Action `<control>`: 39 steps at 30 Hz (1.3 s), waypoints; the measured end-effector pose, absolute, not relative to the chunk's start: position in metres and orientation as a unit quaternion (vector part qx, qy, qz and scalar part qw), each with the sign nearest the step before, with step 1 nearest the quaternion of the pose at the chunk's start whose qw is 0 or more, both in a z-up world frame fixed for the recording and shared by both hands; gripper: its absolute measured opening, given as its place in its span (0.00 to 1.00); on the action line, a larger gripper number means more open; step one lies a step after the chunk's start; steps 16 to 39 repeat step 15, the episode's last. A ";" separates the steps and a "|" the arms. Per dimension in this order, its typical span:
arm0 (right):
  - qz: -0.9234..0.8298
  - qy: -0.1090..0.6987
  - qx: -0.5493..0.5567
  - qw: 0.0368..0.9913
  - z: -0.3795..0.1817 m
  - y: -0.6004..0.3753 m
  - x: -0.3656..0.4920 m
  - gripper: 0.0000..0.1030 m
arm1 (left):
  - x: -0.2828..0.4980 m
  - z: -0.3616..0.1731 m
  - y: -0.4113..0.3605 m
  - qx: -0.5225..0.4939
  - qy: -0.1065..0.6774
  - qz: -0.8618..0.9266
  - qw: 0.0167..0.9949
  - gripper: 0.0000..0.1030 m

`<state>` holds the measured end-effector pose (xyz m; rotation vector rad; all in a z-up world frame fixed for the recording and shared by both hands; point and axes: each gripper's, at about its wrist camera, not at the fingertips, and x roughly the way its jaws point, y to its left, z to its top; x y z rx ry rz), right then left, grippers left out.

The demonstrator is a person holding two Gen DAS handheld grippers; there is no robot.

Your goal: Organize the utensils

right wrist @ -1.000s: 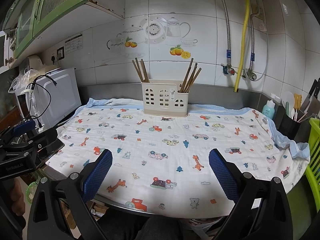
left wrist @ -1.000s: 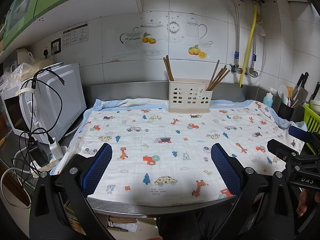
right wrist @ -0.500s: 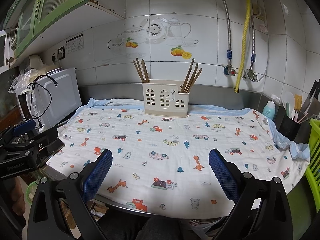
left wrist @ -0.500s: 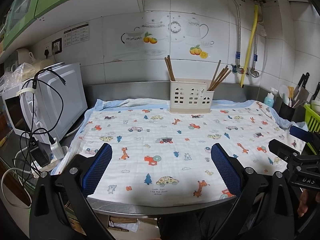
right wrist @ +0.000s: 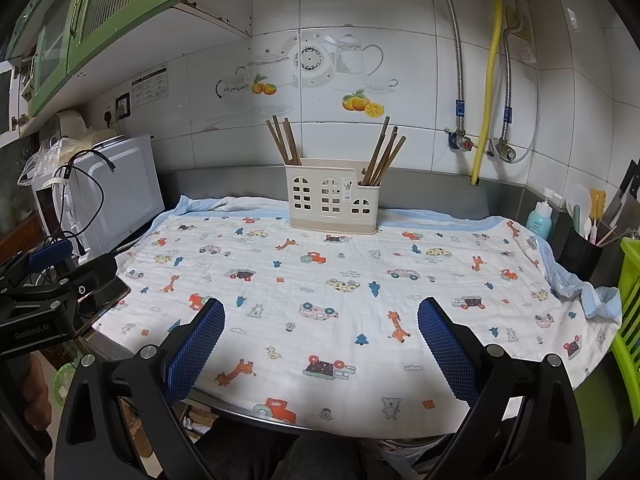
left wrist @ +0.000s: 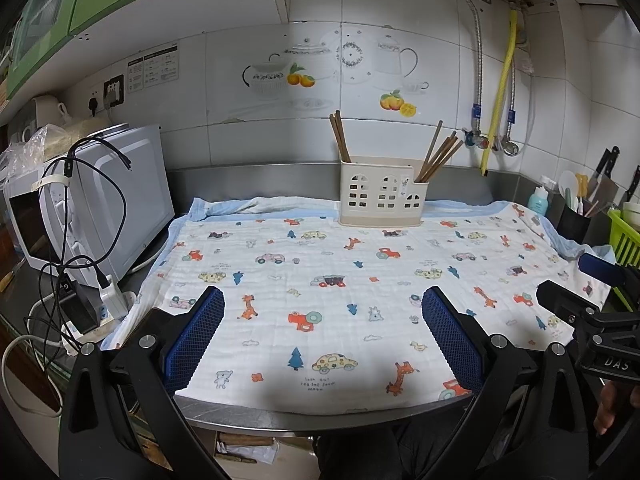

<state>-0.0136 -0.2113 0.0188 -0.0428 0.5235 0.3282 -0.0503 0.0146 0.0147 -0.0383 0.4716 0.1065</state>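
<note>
While the left wrist view looks along the counter, the left gripper (left wrist: 322,330) hangs at the near edge of the patterned cloth (left wrist: 360,280) with its blue pads spread wide and nothing between them. At the far side of the cloth, against the steel backsplash, stands the cream utensil holder (left wrist: 382,196). A few brown chopsticks (left wrist: 340,136) lean up from its left compartment, and another bundle of chopsticks (left wrist: 440,156) fans out of the right one. A white microwave (left wrist: 100,200) with dangling cables sits left of the cloth. The right gripper (left wrist: 592,312) shows at the right edge, seen side-on.

From the right wrist view, the right gripper (right wrist: 320,336) is likewise held apart and empty over the cloth's near edge. The utensil holder (right wrist: 334,200) sits at the back centre, both chopstick groups upright in its end compartments; the middle compartment looks empty, though the wall hides its inside. A black cup of tools (right wrist: 580,252) stands at the far right, beside a green basket (right wrist: 632,300).
</note>
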 end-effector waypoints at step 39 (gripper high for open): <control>0.163 0.261 -0.020 0.951 0.016 -0.210 -0.010 0.91 | -0.046 0.011 0.012 -0.021 0.242 0.051 0.969 0.95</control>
